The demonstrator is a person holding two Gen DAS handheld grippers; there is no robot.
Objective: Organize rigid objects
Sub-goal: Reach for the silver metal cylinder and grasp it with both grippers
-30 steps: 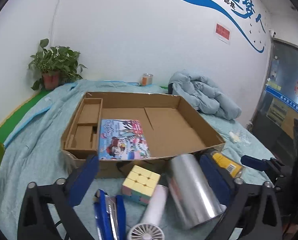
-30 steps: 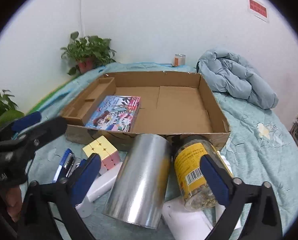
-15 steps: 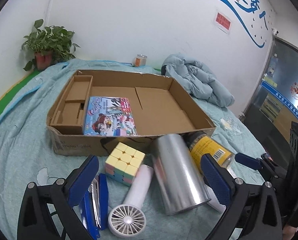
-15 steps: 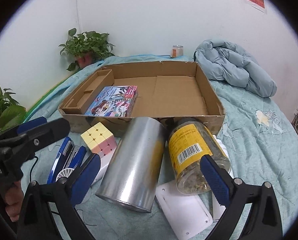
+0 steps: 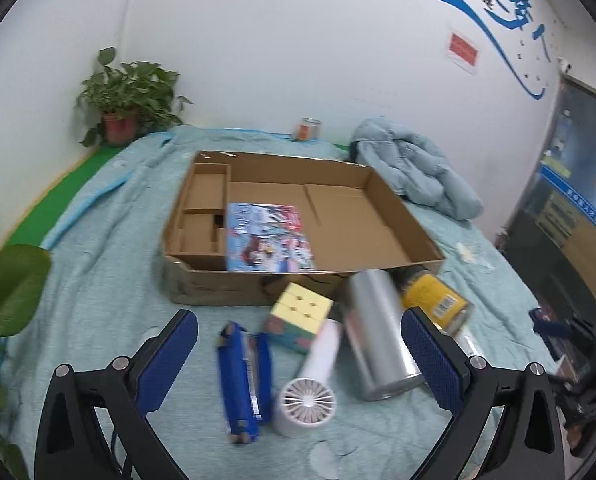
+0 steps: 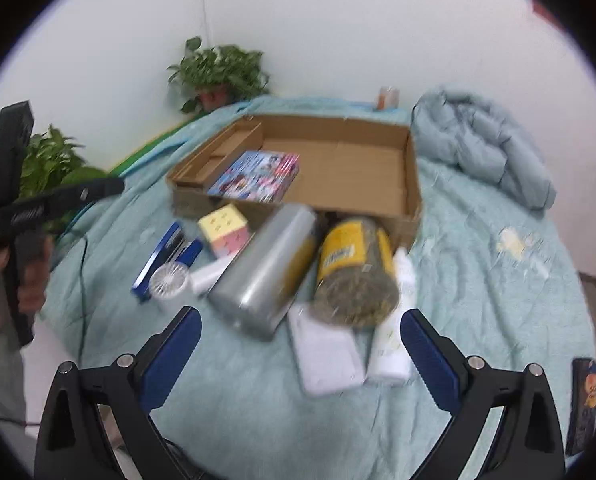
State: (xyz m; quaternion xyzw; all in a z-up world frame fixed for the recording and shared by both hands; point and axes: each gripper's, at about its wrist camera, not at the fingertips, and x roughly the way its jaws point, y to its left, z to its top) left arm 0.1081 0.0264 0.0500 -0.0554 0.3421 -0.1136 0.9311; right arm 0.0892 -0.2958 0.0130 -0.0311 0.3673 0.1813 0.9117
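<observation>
While both tools hang above the bed, the right tool [image 6: 301, 340] sits spread wide and empty, nothing between its pads. Straight ahead of it lies the silver canister [image 6: 265, 267] on its side, long axis running away toward the cardboard box [image 6: 411, 184], yellow-labelled jar [image 6: 355, 268] alongside. The left tool [image 5: 299, 346], equally wide and empty, faces the blue stapler [image 5: 242, 376] and white fan [image 5: 307, 402]. The right looks nearer the canister.

Right gripper [image 6: 299, 354] open above silver can [image 6: 264, 270], jar [image 6: 355, 272].
</observation>
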